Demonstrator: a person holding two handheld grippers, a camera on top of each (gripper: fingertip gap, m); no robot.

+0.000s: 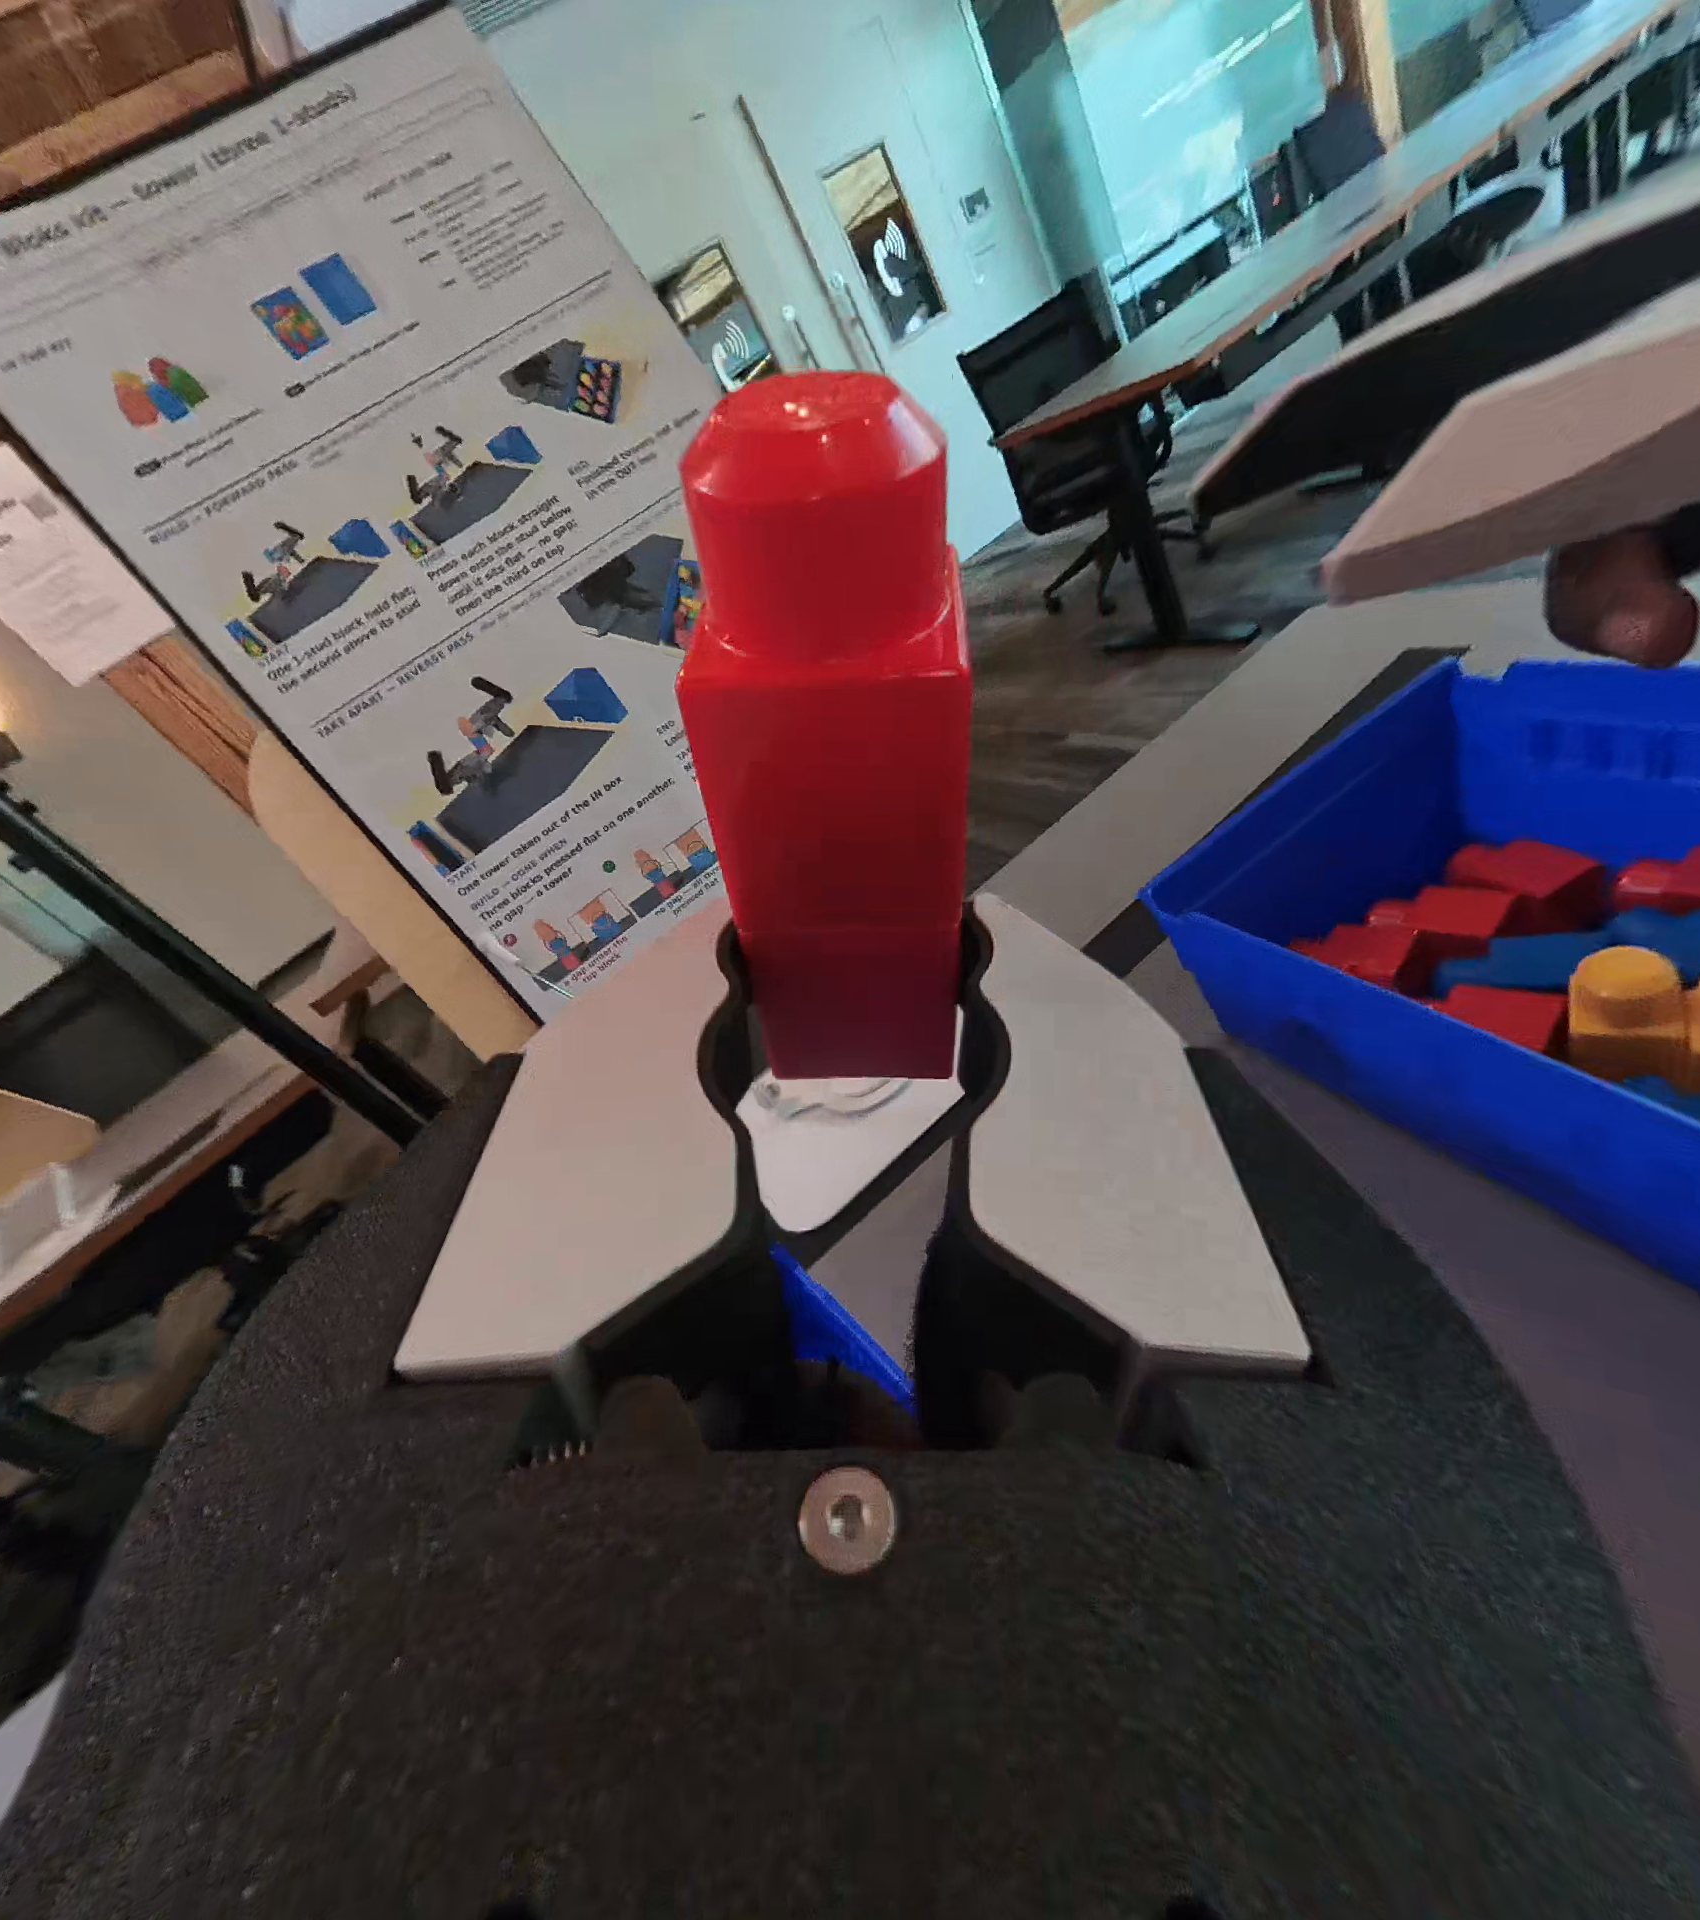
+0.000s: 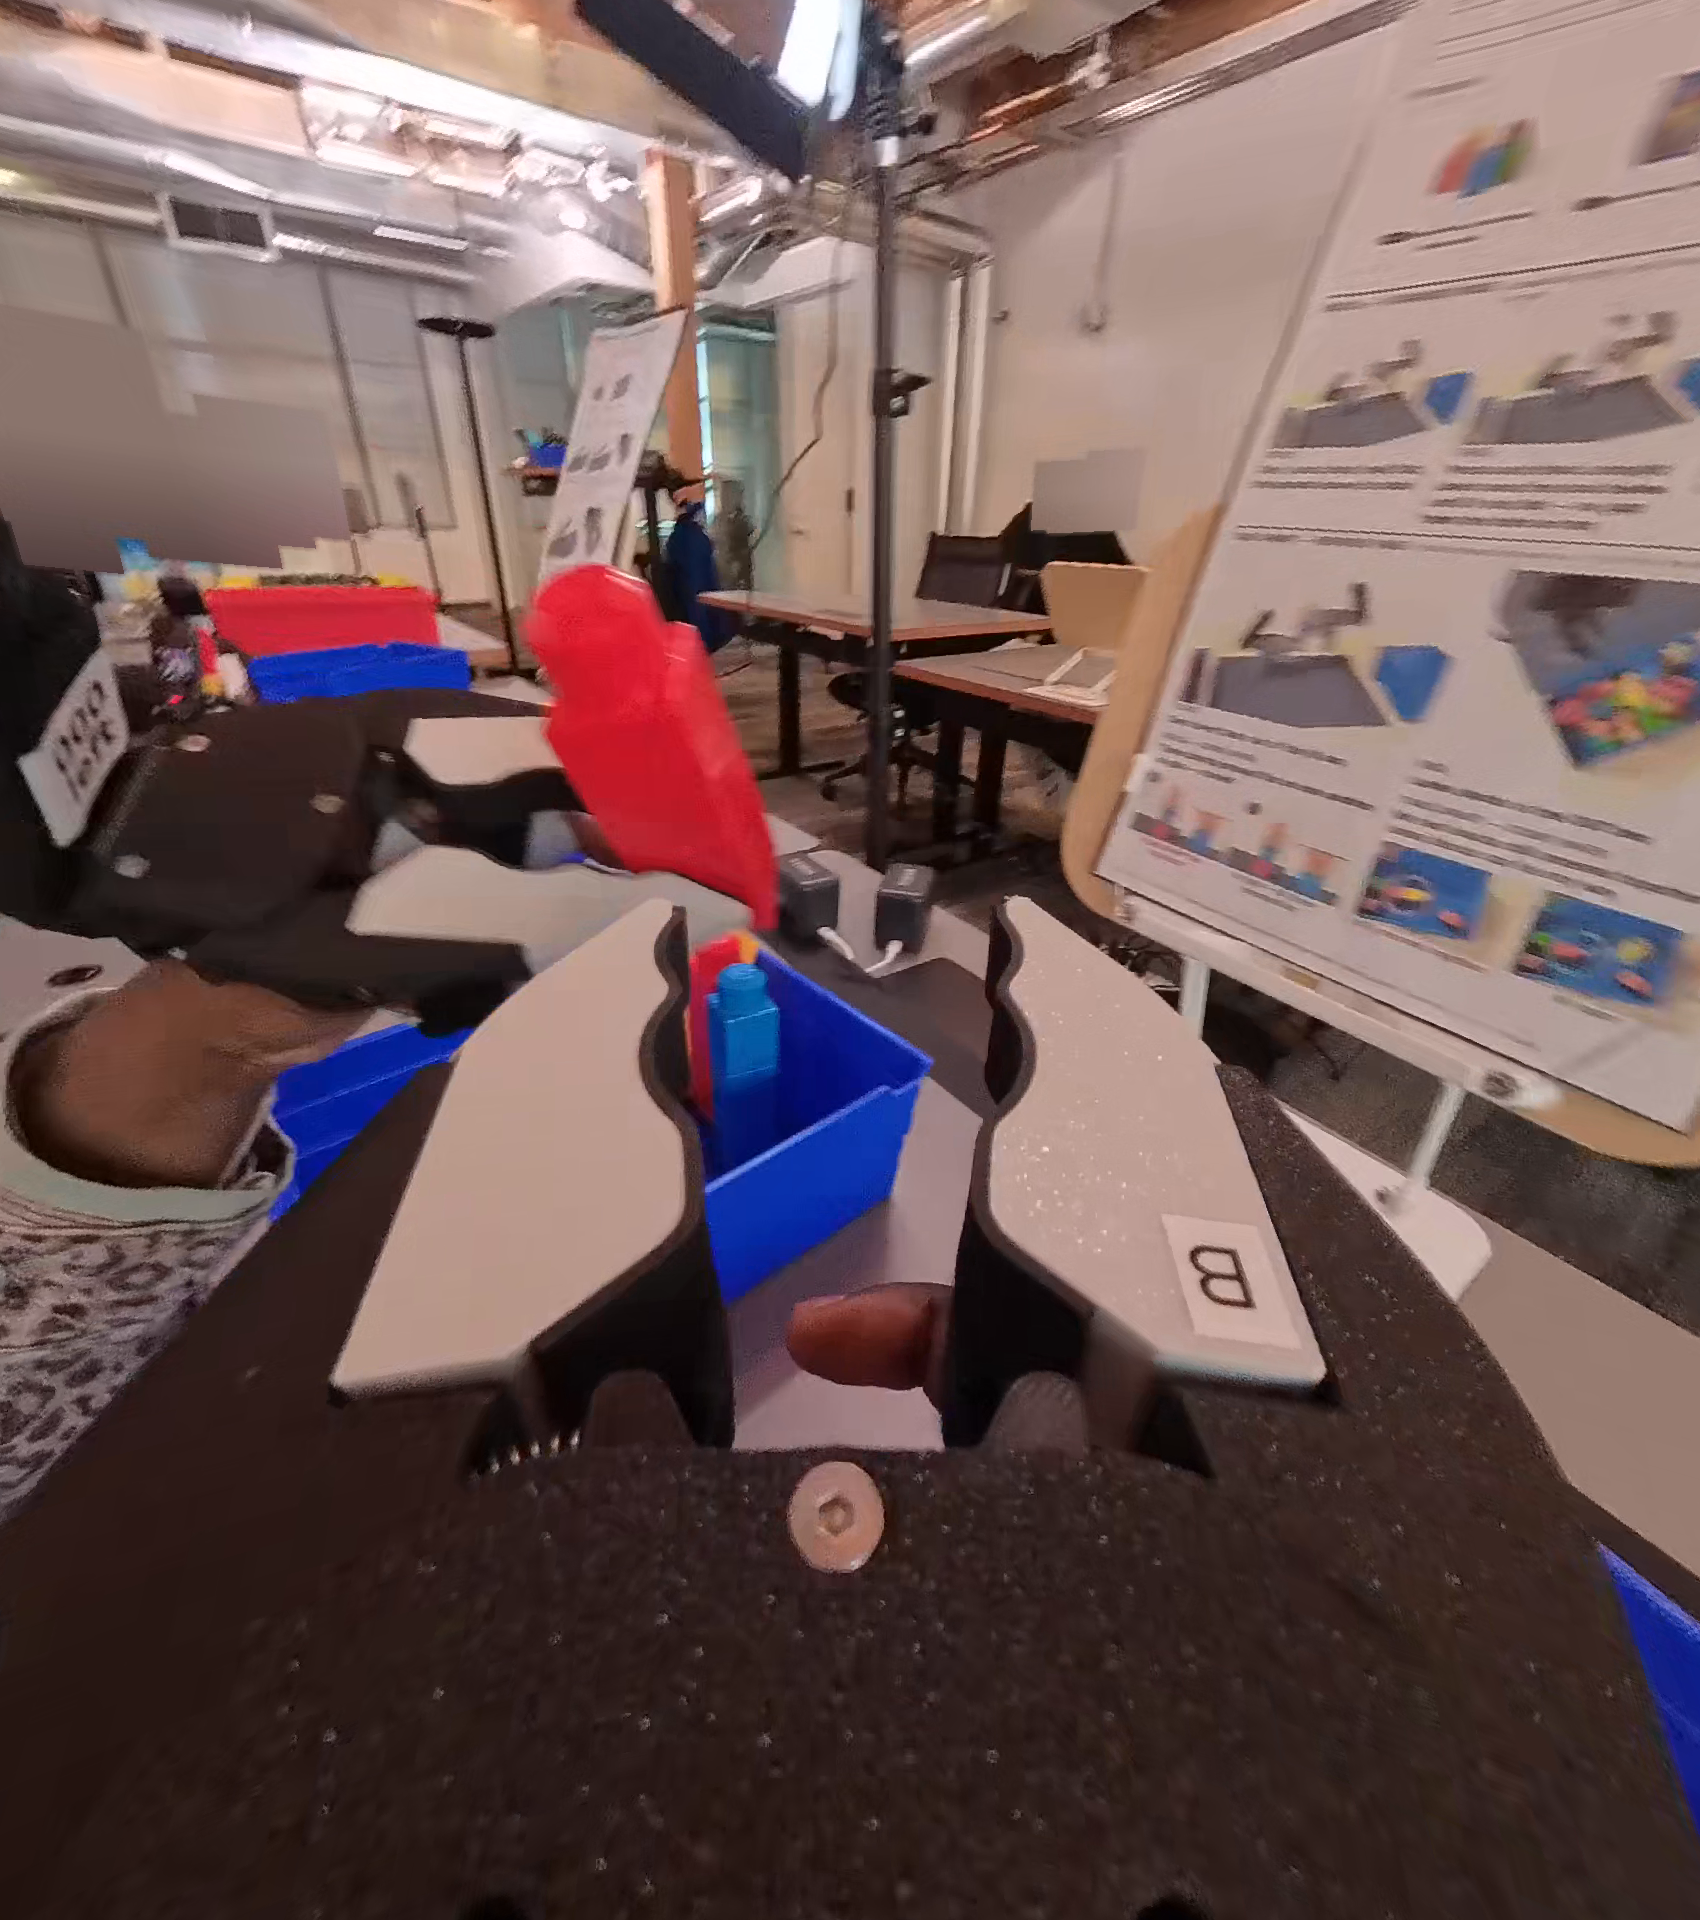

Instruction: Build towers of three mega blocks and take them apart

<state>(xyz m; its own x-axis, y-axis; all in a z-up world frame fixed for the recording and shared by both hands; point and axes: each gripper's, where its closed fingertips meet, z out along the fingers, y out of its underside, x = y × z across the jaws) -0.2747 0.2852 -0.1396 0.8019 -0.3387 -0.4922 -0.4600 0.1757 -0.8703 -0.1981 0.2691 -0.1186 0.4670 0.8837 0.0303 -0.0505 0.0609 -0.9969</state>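
In the left wrist view, the left hand-held gripper (image 1: pixel 856 997) sits at centre frame, its grey jaws clamped on the bottom block of a red plastic tower of stacked mega blocks (image 1: pixel 825 707). The tower stands upright between them, and its underside is hidden. At right, a blue plastic bin (image 1: pixel 1428 1143) on the grey tabletop (image 1: pixel 1573 1382) holds loose red, blue and yellow blocks and is cut off by the frame edge.

In the right wrist view, a patterned sleeve (image 2: pixel 25 1320) lies at the left edge. The same tower appears blurred, tilted at upper centre. The right hand-held gripper (image 2: pixel 835 935) is spread wide and empty. Beyond it, a second smaller blue bin (image 2: pixel 825 1122) holds an upright blue tower (image 2: pixel 744 1039).
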